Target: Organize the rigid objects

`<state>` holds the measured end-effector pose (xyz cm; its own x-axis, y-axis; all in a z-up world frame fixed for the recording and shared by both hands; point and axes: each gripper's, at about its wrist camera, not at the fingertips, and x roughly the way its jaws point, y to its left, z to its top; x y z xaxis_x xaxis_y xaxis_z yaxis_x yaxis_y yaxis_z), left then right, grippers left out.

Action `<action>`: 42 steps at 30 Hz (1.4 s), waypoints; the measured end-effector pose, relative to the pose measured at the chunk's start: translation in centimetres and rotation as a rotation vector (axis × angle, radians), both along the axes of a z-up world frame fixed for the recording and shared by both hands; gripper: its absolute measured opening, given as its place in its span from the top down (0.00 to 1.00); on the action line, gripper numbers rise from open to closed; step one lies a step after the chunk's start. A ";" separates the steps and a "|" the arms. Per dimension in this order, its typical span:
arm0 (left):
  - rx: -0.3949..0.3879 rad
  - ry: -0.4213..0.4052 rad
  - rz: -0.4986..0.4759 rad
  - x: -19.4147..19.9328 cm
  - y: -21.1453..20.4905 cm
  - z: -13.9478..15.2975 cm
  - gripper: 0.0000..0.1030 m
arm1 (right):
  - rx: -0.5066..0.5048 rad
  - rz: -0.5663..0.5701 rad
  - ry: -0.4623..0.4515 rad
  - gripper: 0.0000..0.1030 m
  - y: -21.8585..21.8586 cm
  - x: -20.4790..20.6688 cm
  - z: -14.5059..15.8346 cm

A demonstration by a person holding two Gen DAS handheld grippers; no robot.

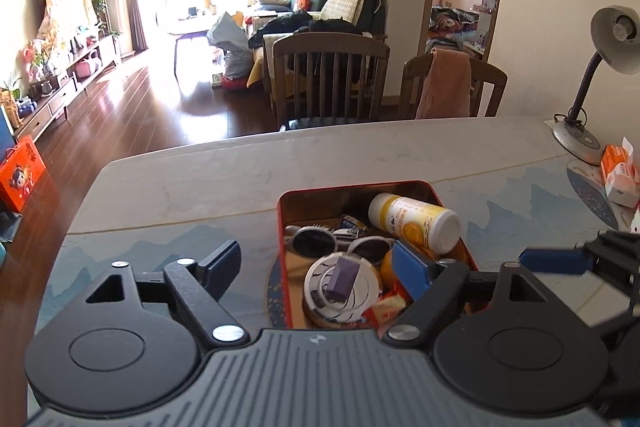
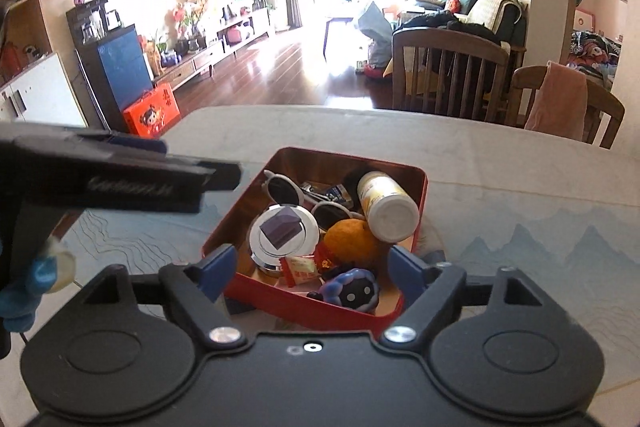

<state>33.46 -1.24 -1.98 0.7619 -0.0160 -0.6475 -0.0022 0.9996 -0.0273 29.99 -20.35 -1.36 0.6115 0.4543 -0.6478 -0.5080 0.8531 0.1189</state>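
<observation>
One red rectangular metal tin [image 2: 416, 187] with rounded corners sits open on the pale table [image 2: 520, 163]. Inside: one white-and-yellow plastic bottle [image 2: 384, 203], one pair of white-framed sunglasses [image 2: 304, 199], one round silver compact [image 2: 280, 231] (purple block on top), one orange [image 2: 348, 239]. Left gripper [image 1: 320, 267] and right gripper [image 2: 312, 267] both spread apart, empty.

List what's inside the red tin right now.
The red tin holds white sunglasses, a round compact with a purple block on top, a yellow bottle, an orange, a blue toy and packets. Lower items are covered.
</observation>
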 end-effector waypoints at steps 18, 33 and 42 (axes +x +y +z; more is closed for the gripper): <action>-0.027 -0.050 0.002 -8.2 0.5 1.5 0.01 | 0.062 -0.073 -0.088 0.00 -2.3 -3.5 1.9; -0.013 -0.035 0.024 -11.3 -0.4 1.6 0.01 | 0.060 -0.120 -0.116 0.00 -2.7 -5.3 2.3; -0.047 -0.025 0.023 -11.8 -0.7 1.2 0.01 | 0.059 -0.135 -0.101 0.00 -3.3 -5.7 1.7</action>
<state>21.63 -1.94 -0.79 0.7782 -0.0281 -0.6274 -0.0243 0.9969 -0.0748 24.24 -23.70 0.35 0.7300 0.3988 -0.5550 -0.4011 0.9075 0.1246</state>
